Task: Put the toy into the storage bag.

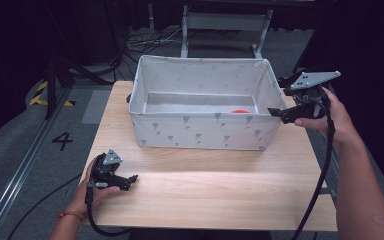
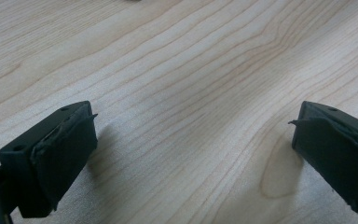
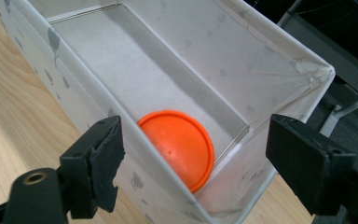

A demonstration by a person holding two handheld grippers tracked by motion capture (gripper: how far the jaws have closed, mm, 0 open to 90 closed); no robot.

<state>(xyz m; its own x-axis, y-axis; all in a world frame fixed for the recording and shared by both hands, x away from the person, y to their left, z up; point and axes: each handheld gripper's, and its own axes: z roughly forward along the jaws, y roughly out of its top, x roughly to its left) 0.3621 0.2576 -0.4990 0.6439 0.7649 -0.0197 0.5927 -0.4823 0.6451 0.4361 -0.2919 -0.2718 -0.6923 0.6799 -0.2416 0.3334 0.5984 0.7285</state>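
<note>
At the near left of the pale wooden table (image 1: 215, 192), resting low on the boards: the left gripper (image 1: 132, 178), held in the person's left hand (image 1: 92, 192), a cable trailing off the table edge toward the floor. Seen along its own jaws in the left gripper view: left gripper (image 2: 193, 154) spread wide, black pads well apart, only bare wood grain between them, nothing held.

Mid-table, toward the far edge: a rectangular white fabric storage box with small grey tree prints (image 1: 200, 131), open at the top, its near wall upright. Inside, flat on the grey bottom by the right-hand end: a round orange plastic disc (image 1: 239, 111), mostly hidden behind the near wall from the high view. In the right gripper view, the same box (image 3: 261, 60) seen from above its corner, with the orange disc (image 3: 179, 147) lying in that corner, close against the near wall.

At the right: the right gripper (image 1: 274, 112), carried in the person's right hand (image 1: 330, 117), raised above the table just beside the box's right end, grey three-cornered plate on top, jaws pointing toward the box. In its own view, right gripper (image 3: 193, 163) open wide, jaws either side of the box corner, pads touching neither wall nor disc, nothing gripped.
</note>
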